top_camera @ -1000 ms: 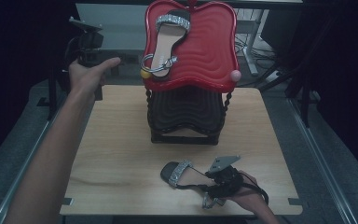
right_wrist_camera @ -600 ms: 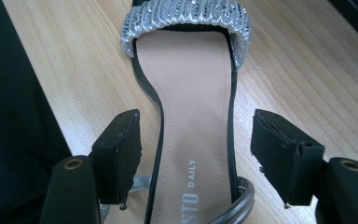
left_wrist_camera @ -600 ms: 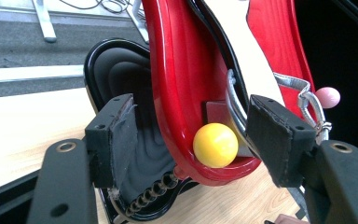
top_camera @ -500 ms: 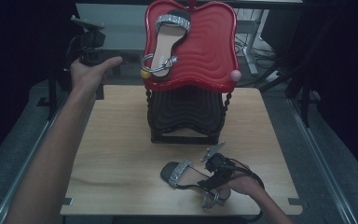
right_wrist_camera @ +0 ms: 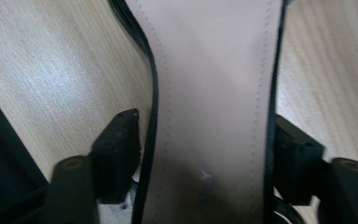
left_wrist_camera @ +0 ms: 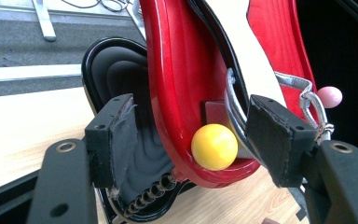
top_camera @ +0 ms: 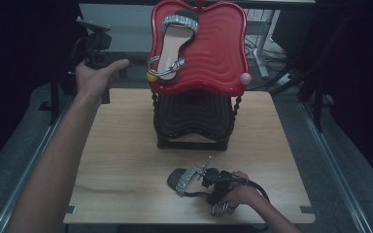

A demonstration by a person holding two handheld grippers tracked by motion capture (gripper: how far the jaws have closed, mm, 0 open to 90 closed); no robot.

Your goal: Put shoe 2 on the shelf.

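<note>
High view: left gripper (top_camera: 95, 48) raised beside red wavy tray (top_camera: 223, 53); right gripper (top_camera: 218, 187) over black sandal with glittery strap (top_camera: 187, 178) on wooden table (top_camera: 126, 160).
Left gripper view: jaws released, yellow ball (left_wrist_camera: 214, 146) between them.
Right gripper view: jaws straddle sandal's tan insole (right_wrist_camera: 209, 107), left clear of it, right at its edge; can't tell if clamped.

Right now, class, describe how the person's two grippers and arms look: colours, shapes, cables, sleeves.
Both grippers are black. The left gripper has two blocky black jaws with worn, rough pads on rounded arms with round bolt holes. The right gripper has the same build. A black cable loops from it. Both forearms are bare, with no sleeves in view.
</note>
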